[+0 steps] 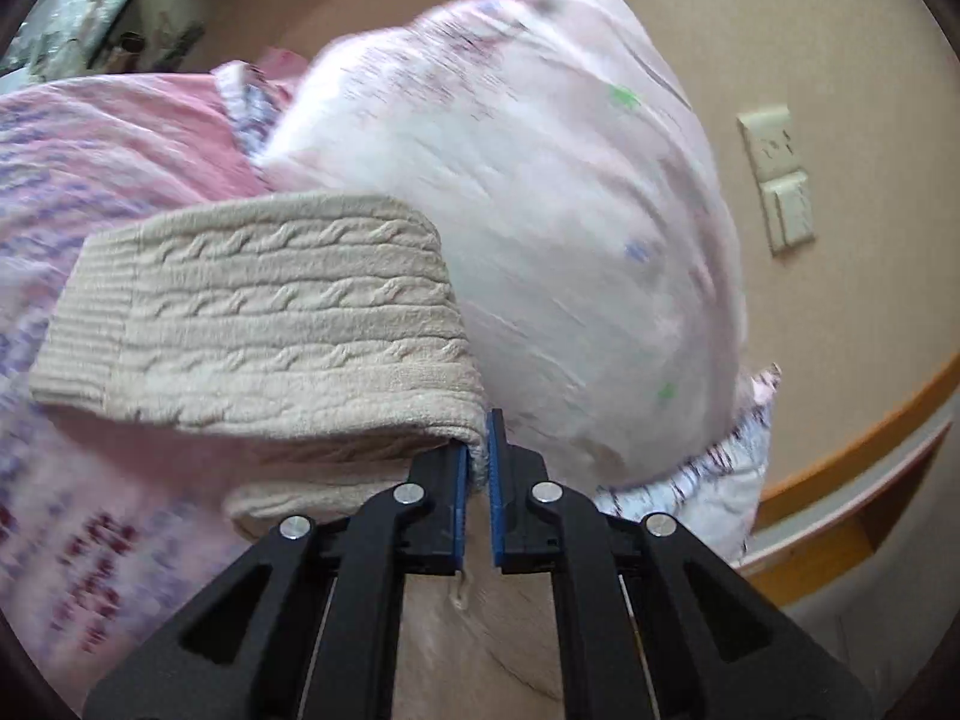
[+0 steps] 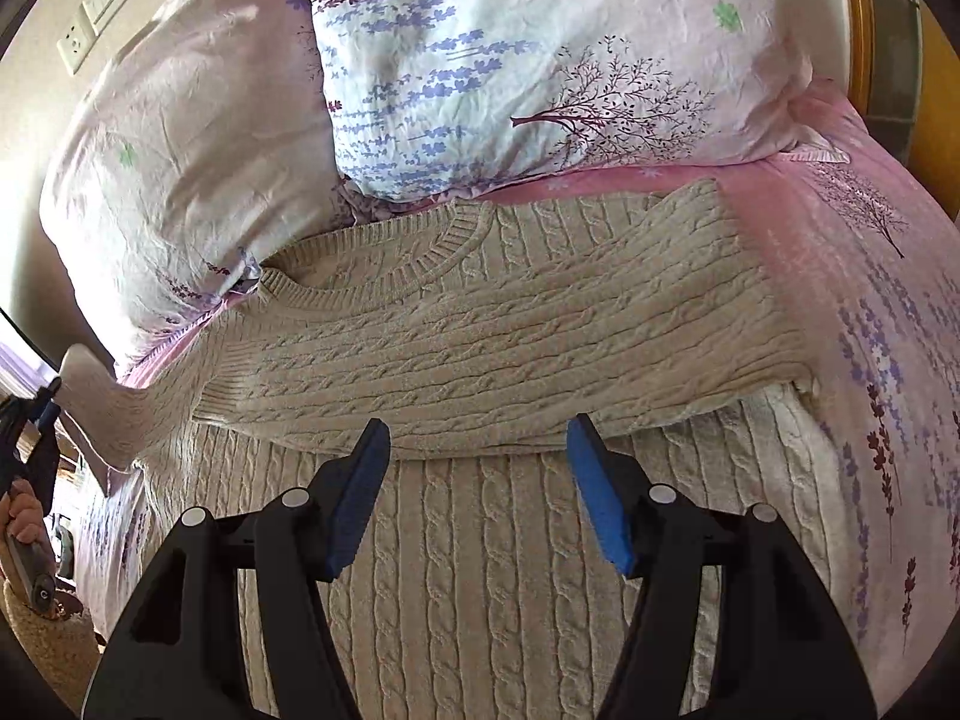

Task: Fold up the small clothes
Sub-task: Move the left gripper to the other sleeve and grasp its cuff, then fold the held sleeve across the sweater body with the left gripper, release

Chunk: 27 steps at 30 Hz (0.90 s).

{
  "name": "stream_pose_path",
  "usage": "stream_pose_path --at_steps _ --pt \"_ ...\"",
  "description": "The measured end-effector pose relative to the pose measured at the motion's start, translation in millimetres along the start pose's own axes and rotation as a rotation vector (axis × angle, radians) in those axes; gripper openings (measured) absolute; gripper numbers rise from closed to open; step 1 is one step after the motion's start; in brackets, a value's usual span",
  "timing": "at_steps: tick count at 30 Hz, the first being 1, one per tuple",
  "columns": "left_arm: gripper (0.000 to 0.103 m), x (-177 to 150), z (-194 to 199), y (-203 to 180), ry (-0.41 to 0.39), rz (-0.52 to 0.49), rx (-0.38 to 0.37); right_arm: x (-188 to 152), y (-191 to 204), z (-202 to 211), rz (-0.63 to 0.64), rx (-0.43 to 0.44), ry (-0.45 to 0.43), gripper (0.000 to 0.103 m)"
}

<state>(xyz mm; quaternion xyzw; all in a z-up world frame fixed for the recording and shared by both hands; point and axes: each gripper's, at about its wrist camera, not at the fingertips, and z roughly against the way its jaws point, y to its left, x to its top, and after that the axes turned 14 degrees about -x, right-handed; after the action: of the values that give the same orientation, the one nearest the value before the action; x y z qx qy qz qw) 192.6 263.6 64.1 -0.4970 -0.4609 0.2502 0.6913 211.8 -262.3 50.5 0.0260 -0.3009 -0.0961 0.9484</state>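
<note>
A beige cable-knit sweater (image 2: 480,540) lies flat on the bed, collar toward the pillows, with its right sleeve (image 2: 510,354) folded across the chest. My right gripper (image 2: 477,480) is open and empty, just above the sweater's body below that folded sleeve. My left gripper (image 1: 477,462) is shut on the left sleeve (image 1: 270,324) and holds it lifted off the bed, the cuff end hanging away to the left. In the right wrist view the left gripper (image 2: 36,414) shows at the far left edge with the lifted sleeve (image 2: 114,402).
Two floral pillows (image 2: 540,60) (image 2: 180,168) lie against the sweater's collar side. A pink floral bedsheet (image 2: 870,300) covers the bed. A wall with sockets (image 1: 780,180) and a wooden bed frame (image 1: 852,462) are beyond the pillow (image 1: 540,210).
</note>
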Motion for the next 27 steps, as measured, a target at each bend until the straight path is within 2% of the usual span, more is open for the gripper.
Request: stream_pose_path --at_steps 2,4,6,8,10,11,13,14,16,19,20,22,24,27 --pt "0.006 -28 -33 -18 0.083 -0.038 -0.066 -4 -3 -2 -0.006 0.001 0.006 0.063" --pt "0.006 -61 -69 -25 0.169 -0.066 -0.093 -6 -8 -6 -0.014 0.005 0.016 0.063" --pt "0.008 -95 -103 -19 0.262 -0.070 -0.065 -9 -10 -7 -0.018 0.004 0.022 0.063" --pt "0.011 -122 -127 -4 0.359 -0.044 -0.003 -12 -13 -8 -0.021 -0.003 0.026 0.063" --pt "0.013 -139 -133 14 0.413 0.012 0.044 -13 -17 -7 -0.024 -0.009 0.026 0.063" --pt "0.014 -137 -131 24 0.411 0.052 0.049 -13 -19 -7 -0.025 -0.012 0.024 0.063" --pt "0.025 -127 -120 32 0.371 0.096 0.048 -13 -23 -6 -0.031 -0.014 0.020 0.063" --pt "0.028 -118 -113 33 0.338 0.094 0.057 -13 -25 -7 -0.037 -0.014 0.019 0.063" --pt "0.040 -100 -97 33 0.268 0.073 0.090 -12 -28 -9 -0.046 -0.007 0.021 0.063" --pt "0.040 -77 -83 36 0.179 0.092 0.121 -12 -29 -10 -0.050 0.002 0.024 0.063" --pt "0.038 -72 -81 37 0.159 0.107 0.126 -13 -29 -10 -0.050 0.004 0.024 0.063" --pt "0.012 -64 -81 38 0.137 0.119 0.125 -12 -31 -10 -0.052 0.006 0.026 0.063" --pt "0.008 -66 -90 27 0.142 0.100 0.099 -12 -33 -8 -0.054 0.002 0.021 0.063" --pt "0.007 -86 -117 -9 0.212 -0.001 0.013 -10 -42 -3 -0.072 0.002 0.002 0.063"
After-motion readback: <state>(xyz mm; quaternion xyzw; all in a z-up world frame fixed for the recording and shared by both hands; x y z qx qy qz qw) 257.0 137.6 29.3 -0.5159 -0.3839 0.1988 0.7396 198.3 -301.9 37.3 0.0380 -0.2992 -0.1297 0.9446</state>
